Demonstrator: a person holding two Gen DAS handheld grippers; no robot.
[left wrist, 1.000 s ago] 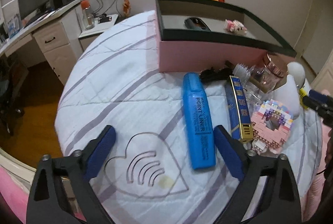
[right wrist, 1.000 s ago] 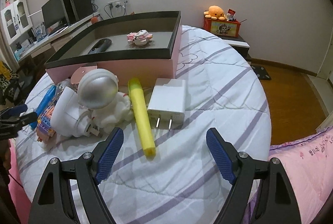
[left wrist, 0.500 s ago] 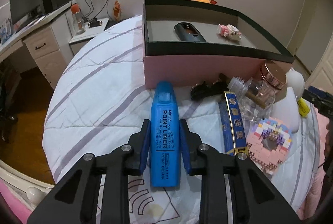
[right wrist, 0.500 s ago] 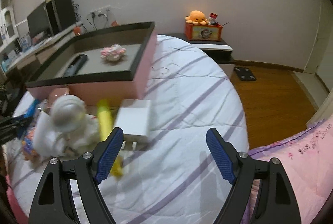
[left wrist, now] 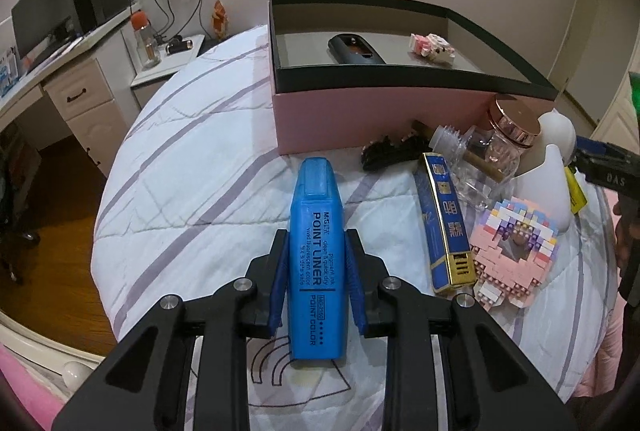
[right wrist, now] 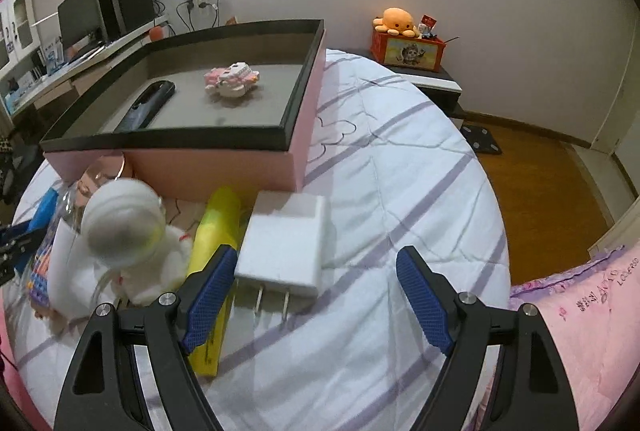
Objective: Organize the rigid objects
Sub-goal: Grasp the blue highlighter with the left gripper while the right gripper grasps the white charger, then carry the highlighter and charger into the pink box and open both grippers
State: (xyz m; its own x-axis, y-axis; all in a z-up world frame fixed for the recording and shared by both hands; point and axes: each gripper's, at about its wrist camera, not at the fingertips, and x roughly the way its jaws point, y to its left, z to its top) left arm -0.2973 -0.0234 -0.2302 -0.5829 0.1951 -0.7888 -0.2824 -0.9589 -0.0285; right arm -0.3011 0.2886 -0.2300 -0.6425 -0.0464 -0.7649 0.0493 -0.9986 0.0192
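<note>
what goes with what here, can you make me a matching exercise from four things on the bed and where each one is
Things:
1. blue highlighter
2. black remote
3. white charger
4. glass jar

Places:
A. inside the pink box
B. beside the yellow highlighter
C. between the left gripper pads
D. against the box's front, outside it

Pairs: 1-C, 2-A, 3-B, 4-D

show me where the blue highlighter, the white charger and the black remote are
blue highlighter (left wrist: 318,263), left wrist view, on its printed label.
white charger (right wrist: 286,241), right wrist view, on its top face.
black remote (left wrist: 356,49), left wrist view, on its middle.
</note>
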